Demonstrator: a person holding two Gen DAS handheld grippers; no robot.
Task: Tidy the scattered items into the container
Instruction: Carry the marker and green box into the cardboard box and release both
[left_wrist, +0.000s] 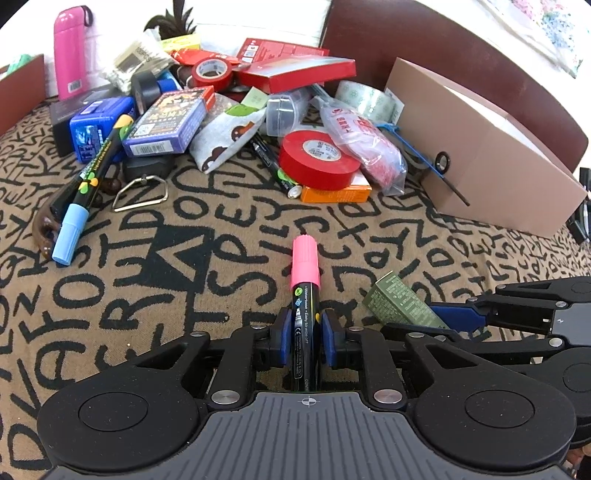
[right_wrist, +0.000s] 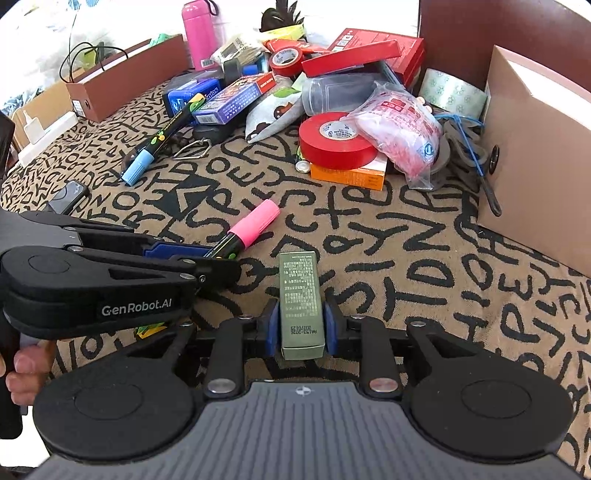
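My left gripper (left_wrist: 305, 330) is shut on a black marker with a pink cap (left_wrist: 305, 269), held just above the patterned cloth; the marker also shows in the right wrist view (right_wrist: 255, 221). My right gripper (right_wrist: 300, 326) is shut on a small olive-green box (right_wrist: 300, 291), which also shows in the left wrist view (left_wrist: 400, 304). The two grippers are side by side. The tan cardboard container (left_wrist: 480, 147) stands at the right, also in the right wrist view (right_wrist: 535, 155). A pile of scattered items lies ahead, with a red tape roll (left_wrist: 319, 157) in front.
A blue-capped marker (left_wrist: 79, 206), a blue card box (left_wrist: 166, 123), a pink bottle (left_wrist: 68, 51), clear tape (left_wrist: 365, 98), a red box (left_wrist: 295, 70) and an orange box (left_wrist: 336, 192) lie in the pile. A brown box (right_wrist: 125, 81) stands at far left.
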